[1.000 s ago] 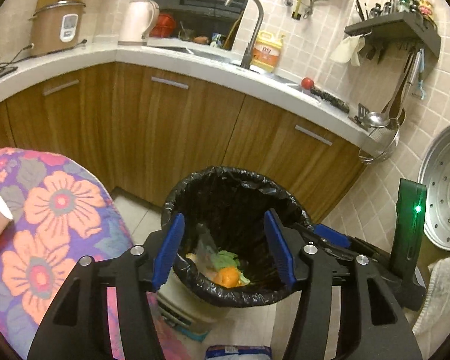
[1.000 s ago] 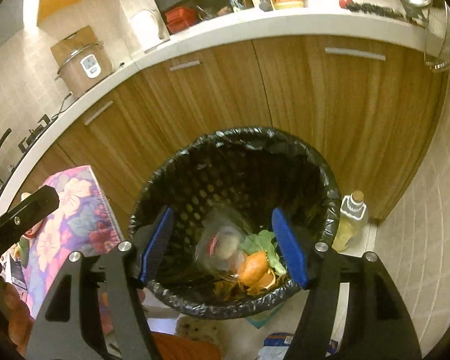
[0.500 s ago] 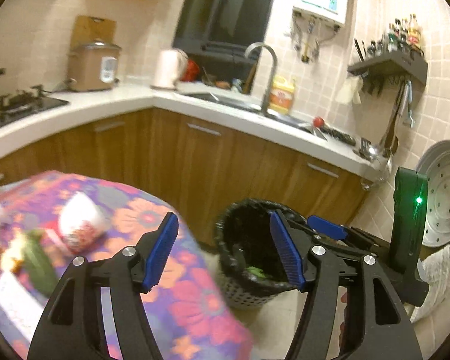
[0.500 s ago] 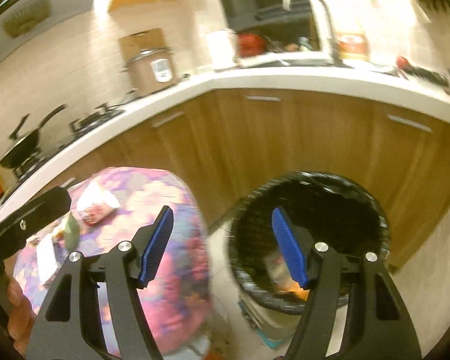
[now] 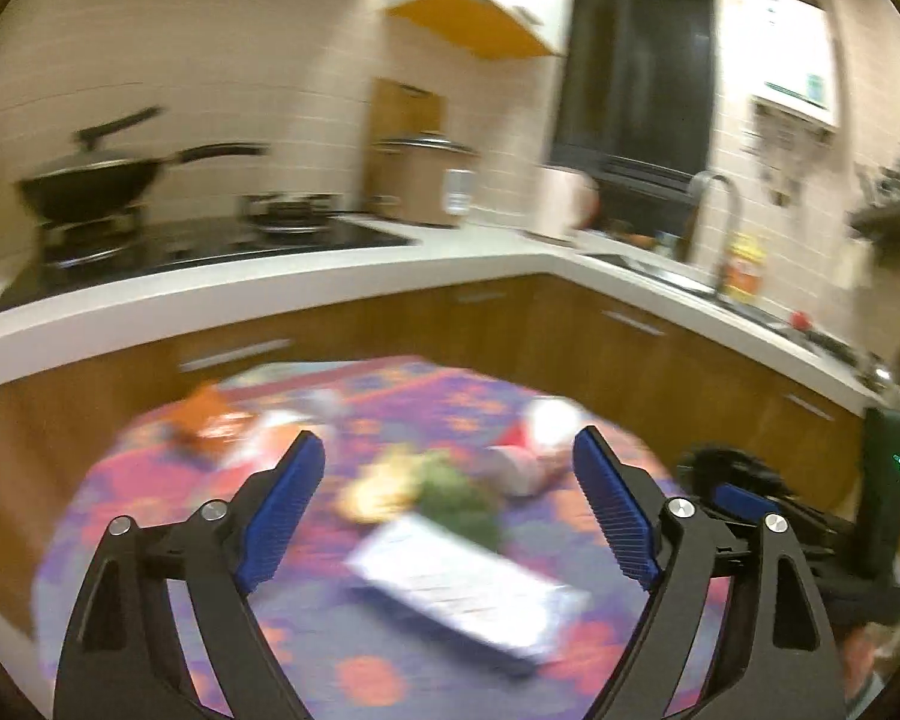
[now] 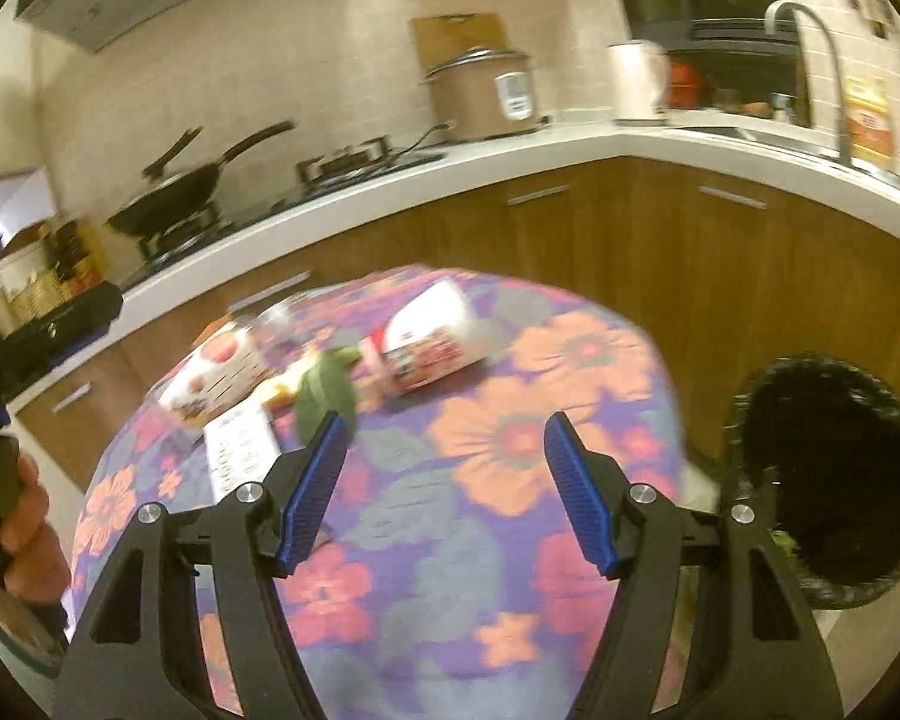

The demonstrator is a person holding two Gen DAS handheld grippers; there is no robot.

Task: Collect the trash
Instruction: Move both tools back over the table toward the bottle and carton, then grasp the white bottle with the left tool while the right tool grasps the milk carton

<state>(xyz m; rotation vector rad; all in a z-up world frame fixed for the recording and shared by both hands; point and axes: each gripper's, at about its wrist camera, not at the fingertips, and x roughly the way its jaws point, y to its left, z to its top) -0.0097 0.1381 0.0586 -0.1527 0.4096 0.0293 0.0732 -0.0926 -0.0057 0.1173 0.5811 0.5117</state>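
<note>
Both views are blurred by motion. A round table with a flowered cloth bears the trash: a flat white packet, green leaves, a tipped red-and-white cup and a printed box. My left gripper hangs over the table with its jaws opening and nothing between them. My right gripper is open and empty above the cloth. The black-lined bin stands on the floor to the right of the table.
Wooden cabinets under a white counter curve behind the table. On it stand a wok, a rice cooker and a kettle; a sink tap is further right. A hand holds the left gripper's handle.
Both grippers swung left and rose from above the bin to over the table. The left jaws have spread wider. The bin has slid to the right edge of both views.
</note>
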